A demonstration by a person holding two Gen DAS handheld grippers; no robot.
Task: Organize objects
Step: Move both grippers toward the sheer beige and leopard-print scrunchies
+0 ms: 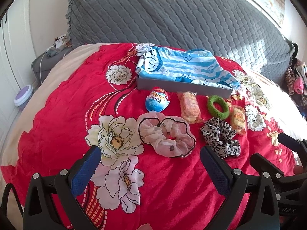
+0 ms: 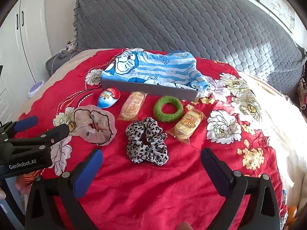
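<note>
Both the left gripper [image 1: 150, 160] and right gripper [image 2: 151, 160] hang spread wide, empty, touching nothing. Six loose items lie just in front of the grey box [image 2: 149, 90]; the leopard scrunchie [image 2: 146, 143] sits nearest. Soft fabric could slip a shallow pinch.
</note>
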